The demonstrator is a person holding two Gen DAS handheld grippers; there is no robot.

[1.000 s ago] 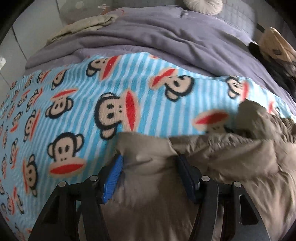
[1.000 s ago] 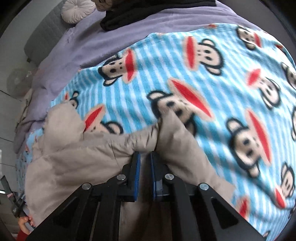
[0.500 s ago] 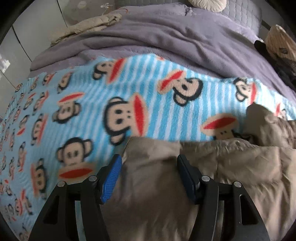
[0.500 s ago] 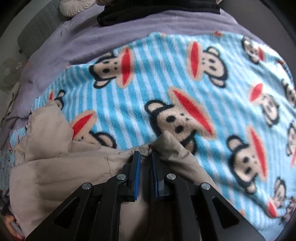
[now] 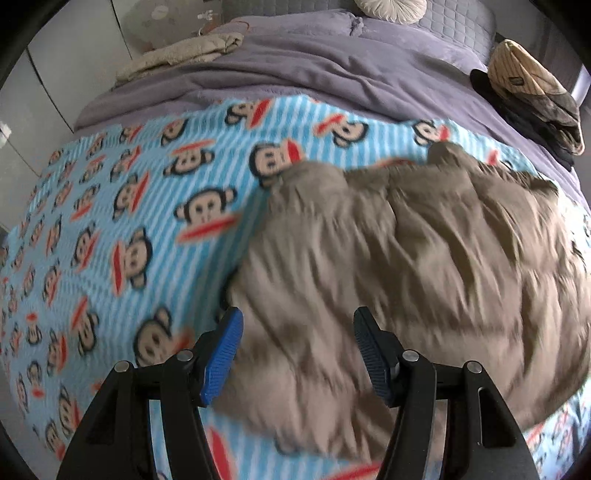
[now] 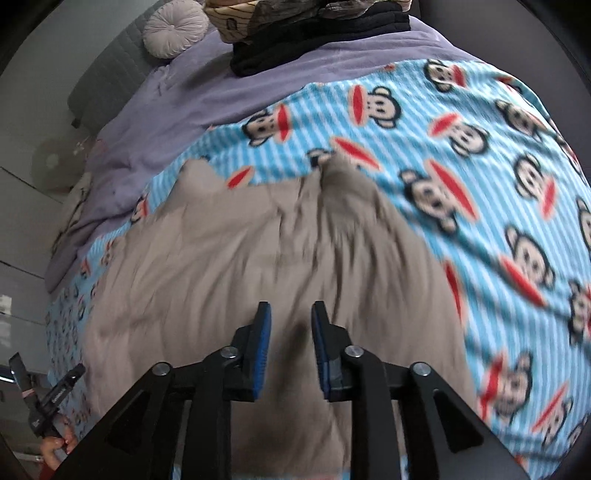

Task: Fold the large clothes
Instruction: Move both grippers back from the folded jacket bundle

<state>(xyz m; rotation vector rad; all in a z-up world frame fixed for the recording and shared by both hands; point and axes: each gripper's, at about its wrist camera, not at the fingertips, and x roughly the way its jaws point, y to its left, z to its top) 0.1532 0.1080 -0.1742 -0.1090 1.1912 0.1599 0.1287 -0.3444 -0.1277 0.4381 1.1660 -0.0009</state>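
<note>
From my end the biggest thing in sight is the bed, dressed in a smooth purple duvet point(image 5: 306, 74) with a fleecy blue-and-white striped blanket point(image 5: 110, 221) laid across it, printed all over with cartoon monkey faces with wide red mouths. On top of that blanket lies the taupe puffer jacket point(image 5: 406, 258), a broad, rumpled, quilted slab of soft matte fabric with puffy stitched channels; in my right wrist view it point(image 6: 229, 258) spreads across the middle of the blanket, two blunt corners poking up along its far edge, and the picture is blurred enough that I cannot read the seams cleanly. Toward the head of the bed sits a stack of folded clothes point(image 5: 532, 88), dark cloth beneath a pale striped piece, and on the opposite side a crumpled cream fleece point(image 5: 181, 55). A round, pleated, pale cushion point(image 6: 173, 33) rests against the grey quilted headboard. My left gripper point(image 5: 297, 350) hovers over the jacket's near-left edge with its ridged blue pads spread wide and nothing between them. My right gripper point(image 6: 290, 350) is above the jacket's middle, jaws parted by a narrow gap, gripping nothing.
</note>
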